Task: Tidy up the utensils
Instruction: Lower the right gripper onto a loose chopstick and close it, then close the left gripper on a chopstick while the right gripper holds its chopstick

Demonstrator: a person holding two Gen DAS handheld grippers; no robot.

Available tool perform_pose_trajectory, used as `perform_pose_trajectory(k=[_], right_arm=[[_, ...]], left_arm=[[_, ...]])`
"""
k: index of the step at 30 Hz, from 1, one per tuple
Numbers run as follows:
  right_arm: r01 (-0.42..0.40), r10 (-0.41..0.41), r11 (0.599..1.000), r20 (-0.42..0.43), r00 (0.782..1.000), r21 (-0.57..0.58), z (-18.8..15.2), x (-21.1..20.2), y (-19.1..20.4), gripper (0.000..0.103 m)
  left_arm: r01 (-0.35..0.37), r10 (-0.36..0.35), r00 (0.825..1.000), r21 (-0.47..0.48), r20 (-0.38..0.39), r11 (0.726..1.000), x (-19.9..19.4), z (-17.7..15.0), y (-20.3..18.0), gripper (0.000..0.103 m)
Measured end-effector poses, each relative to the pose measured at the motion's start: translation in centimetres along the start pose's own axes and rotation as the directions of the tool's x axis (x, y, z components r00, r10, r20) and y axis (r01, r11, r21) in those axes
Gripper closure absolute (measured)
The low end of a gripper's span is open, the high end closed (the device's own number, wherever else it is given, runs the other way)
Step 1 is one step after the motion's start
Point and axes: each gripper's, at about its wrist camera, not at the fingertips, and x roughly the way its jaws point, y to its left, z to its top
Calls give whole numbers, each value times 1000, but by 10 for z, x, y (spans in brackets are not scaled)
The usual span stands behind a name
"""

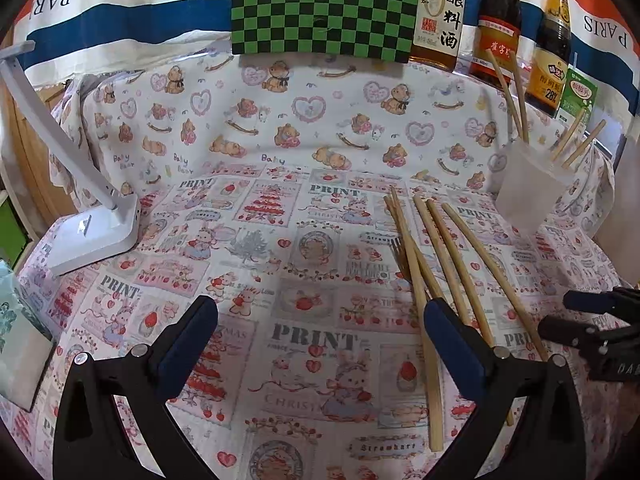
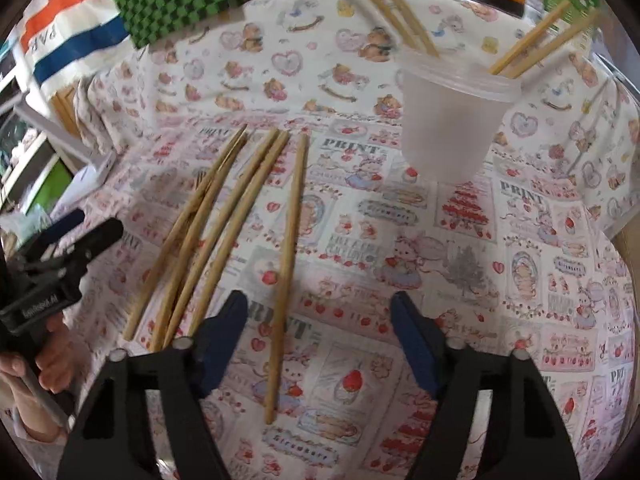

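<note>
Behind, sauce bottles (image 1: 500, 20) are lining the tabletop (image 1: 280, 240); bamboo chopsticks (image 2: 224, 232) are lying loose beside a cup (image 2: 452, 120), both tools (image 1: 320, 320) (image 2: 320, 332) gaping apart.

Fork (image 1: 401, 256) half under chopsticks (image 1: 420, 292)

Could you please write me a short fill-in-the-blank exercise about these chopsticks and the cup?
1. The cup already holds ____ chopsticks.
2. Both the left hand-held gripper and the right hand-held gripper are ____.
3. The loose chopsticks lie on the ____.
4. A metal ____ lies among the loose chopsticks.

Missing words: four; open; tablecloth; fork
</note>
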Motion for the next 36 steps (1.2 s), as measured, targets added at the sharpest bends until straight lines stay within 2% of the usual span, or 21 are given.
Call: perform_pose_trajectory(k=[5, 8, 9, 16, 19, 21, 24, 26, 29, 32, 33, 34, 36], right_arm=[[49, -48, 996, 15, 999, -80, -5, 1, 17, 55], [40, -41, 998, -20, 999, -55, -4, 11, 14, 74], [49, -50, 998, -15, 999, -50, -4, 12, 13, 78], [92, -91, 991, 15, 996, -96, -8, 11, 21, 83], [88, -86, 992, 21, 996, -95, -9, 11, 23, 96], [94, -92, 991, 24, 995, -92, -10, 11, 22, 97], [48, -46, 997, 37, 998, -59, -9, 6, 18, 97], [27, -23, 999, 79, 997, -39, -7, -3, 17, 97], [19, -14, 999, 173, 985, -28, -6, -23, 17, 97], [6, -1, 1000, 263, 965, -18, -5, -41, 16, 97], [-4, 8, 1000, 288, 957, -13, -5, -46, 16, 97], [-8, 11, 1000, 306, 952, -8, -5, -50, 16, 97], [-13, 13, 1000, 335, 942, -1, -4, -56, 15, 97]], left_arm=[[-7, 7, 1000, -5, 0, 1000, -2, -1, 0, 1], [-10, 10, 1000, -8, -5, 1000, 0, -1, 1, 1], [-12, 12, 1000, -8, -5, 1000, 0, -1, 1, 1], [-14, 14, 1000, 0, 0, 1000, 0, -2, -1, 1], [-15, 14, 1000, 4, 4, 1000, -1, -2, -1, 1], [-12, 12, 1000, 13, 8, 1000, -1, -2, -3, 1], [-3, 2, 1000, 26, 18, 1000, -3, -3, -4, 1], [-4, 4, 998, -3, 56, 1000, -11, -4, -2, 1], [54, -50, 992, -32, 116, 998, -23, -5, 2, 1], [158, -152, 985, -60, 84, 986, -22, -3, 4, 1], [188, -183, 981, -68, 64, 980, -19, -2, 4, 5], [203, -200, 979, -67, 45, 977, -17, -2, 3, 15], [196, -196, 980, -33, 23, 980, -15, -4, -6, 26]])
